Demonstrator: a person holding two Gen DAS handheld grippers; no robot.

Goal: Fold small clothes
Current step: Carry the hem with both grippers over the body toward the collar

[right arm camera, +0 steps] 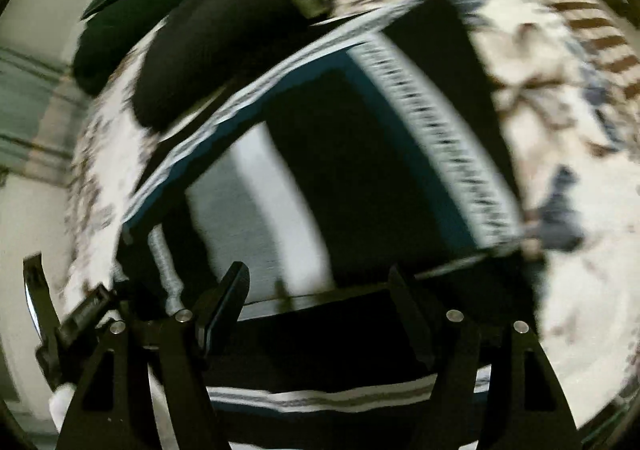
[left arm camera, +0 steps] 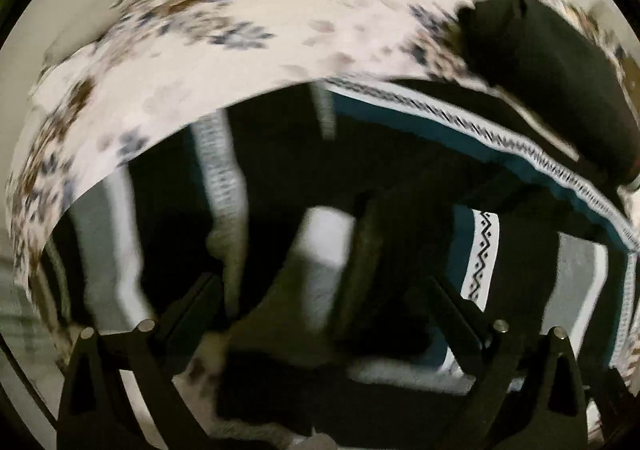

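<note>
The dark garment (right arm camera: 360,170) with teal and patterned white bands lies spread on the floral bed sheet (left arm camera: 240,50), apparently only partly folded. Both the left gripper (left arm camera: 320,310) and the right gripper (right arm camera: 320,302) have wide, empty fingers above it, so more folds seem left.

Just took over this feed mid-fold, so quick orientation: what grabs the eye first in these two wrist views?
The dark garment with its white zigzag-patterned trim dominates, spread flat on the floral bedsheet right below both sets of jaws. Beyond it lies a black folded bundle, at upper right in the left view. Both pictures are motion-blurred; the left gripper and right gripper stand open, holding nothing.
</note>
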